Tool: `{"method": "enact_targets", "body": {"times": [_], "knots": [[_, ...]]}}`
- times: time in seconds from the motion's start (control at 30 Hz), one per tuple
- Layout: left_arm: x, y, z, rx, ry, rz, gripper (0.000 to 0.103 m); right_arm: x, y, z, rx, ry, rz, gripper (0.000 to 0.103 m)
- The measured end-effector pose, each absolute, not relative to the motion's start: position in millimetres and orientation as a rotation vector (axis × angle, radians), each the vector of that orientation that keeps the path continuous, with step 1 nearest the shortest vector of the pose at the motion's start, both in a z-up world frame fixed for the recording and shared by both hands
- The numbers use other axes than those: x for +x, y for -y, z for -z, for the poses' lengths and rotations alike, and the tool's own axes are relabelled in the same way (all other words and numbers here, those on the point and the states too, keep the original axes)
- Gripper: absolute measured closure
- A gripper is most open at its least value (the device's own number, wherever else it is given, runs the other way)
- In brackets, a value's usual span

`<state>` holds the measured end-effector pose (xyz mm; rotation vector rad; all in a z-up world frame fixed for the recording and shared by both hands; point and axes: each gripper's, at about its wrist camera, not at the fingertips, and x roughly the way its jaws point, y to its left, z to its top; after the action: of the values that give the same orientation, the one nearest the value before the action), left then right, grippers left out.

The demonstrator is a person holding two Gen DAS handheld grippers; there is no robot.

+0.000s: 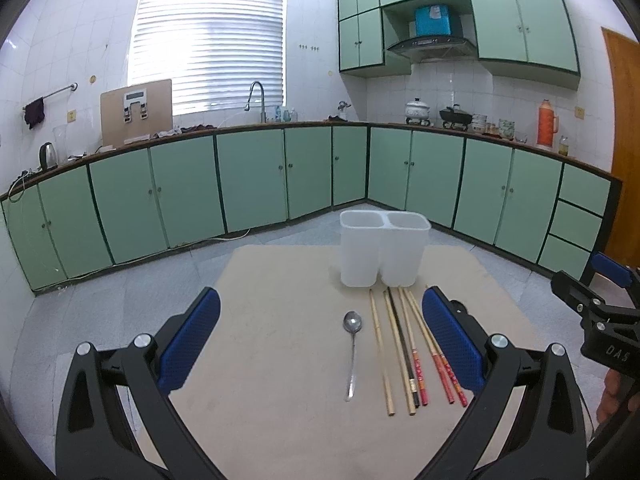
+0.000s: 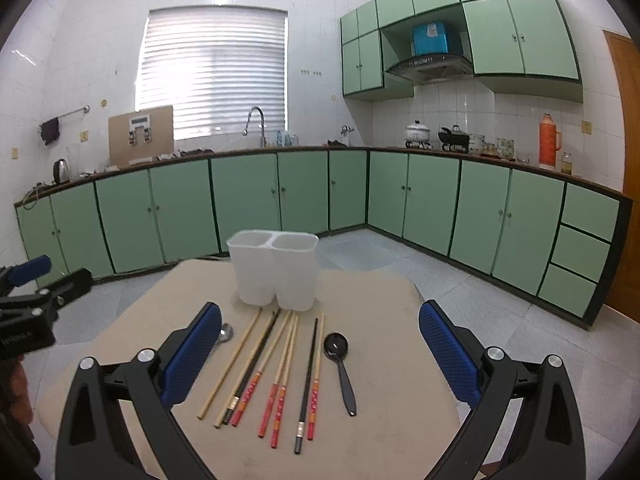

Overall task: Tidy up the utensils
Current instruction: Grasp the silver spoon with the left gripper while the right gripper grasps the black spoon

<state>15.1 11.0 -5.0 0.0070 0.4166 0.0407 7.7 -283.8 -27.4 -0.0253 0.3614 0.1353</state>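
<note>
We see a white two-compartment holder (image 2: pixel 274 274) standing upright at the far side of the table. In front of it lie loose chopsticks (image 2: pixel 280 376), roughly parallel: plain wood, black, and red-handled. A metal spoon (image 1: pixel 352 354) lies left of them, a black spoon (image 2: pixel 340 368) right.

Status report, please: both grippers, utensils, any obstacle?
Left gripper open, empty. Right gripper open, empty. Chopsticks and spoons flat on table; holder empty. Nothing in the way.
</note>
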Motion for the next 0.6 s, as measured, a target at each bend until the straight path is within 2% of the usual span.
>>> {"method": "enact_targets", "body": {"times": [0.37, 0.6], "knots": [[71.7, -19.5, 39.7, 0.025, -0.514, -0.054, 0.005, 69.9, 287.3, 46.9, -0.076, -0.491, -0.12, 0.006], [123.2, -15.4, 71.5, 0.056, -0.625, -0.04, 0.005, 127.7, 285.0, 74.3, -0.093, -0.654, -0.182, 0.017]]}}
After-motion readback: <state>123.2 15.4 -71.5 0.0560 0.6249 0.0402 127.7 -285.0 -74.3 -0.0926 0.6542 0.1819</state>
